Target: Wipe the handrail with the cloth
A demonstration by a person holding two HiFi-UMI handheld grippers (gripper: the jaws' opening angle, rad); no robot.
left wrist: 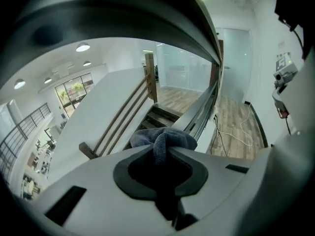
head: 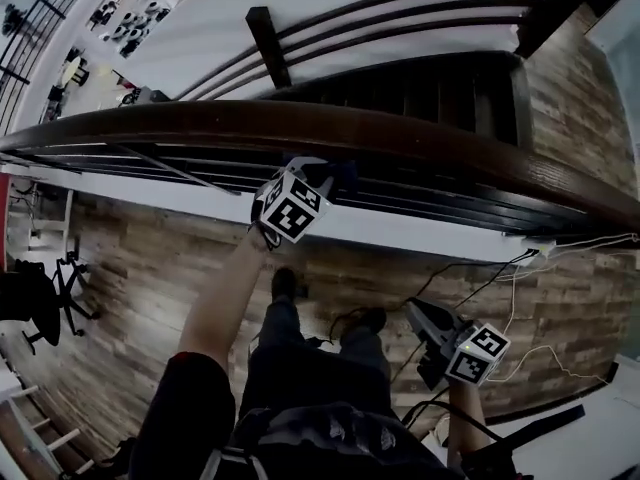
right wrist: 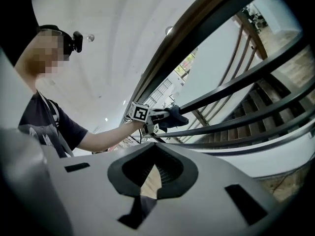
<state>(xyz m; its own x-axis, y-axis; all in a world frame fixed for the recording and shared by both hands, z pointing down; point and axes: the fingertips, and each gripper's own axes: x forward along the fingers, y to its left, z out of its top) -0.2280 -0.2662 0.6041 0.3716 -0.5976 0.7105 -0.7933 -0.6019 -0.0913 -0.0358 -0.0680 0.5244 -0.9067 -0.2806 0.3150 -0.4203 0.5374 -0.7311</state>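
- The jaws of the left gripper [left wrist: 166,152] are pinching together on a bunched fold of the cloth [left wrist: 165,139], with the free part bulging out past the tips.
- The jaws of the right gripper [right wrist: 155,154] are sitting together at the tips and holding nothing. Only a sliver of floor is showing behind them. This gripper is hanging low by the person's leg in the head view, well apart from the rail.
- The cloth is sitting under the broad handrail [head: 400,133], at the uppermost of the thinner bars [right wrist: 231,90] below it. The right gripper view is showing it against that bar, but I cannot confirm firm contact.
- Progress, as a judgement: the cloth is in hand and up at the railing, so the wiping looks to be under way. No streak or cleaned band is showing, so how much has been wiped cannot be read off. Long runs of rail are stretching to both sides and are looking like work left.
- Materials:
  - The cloth is looking dark grey-blue, soft and nappy, crumpled into a knot.
  - The handrail is reading as dark polished wood, smooth and rounded, sweeping in a long curve.
  - The bars are looking thin, flat and dark.
  - The floor [head: 160,258] is showing pale wood planks.
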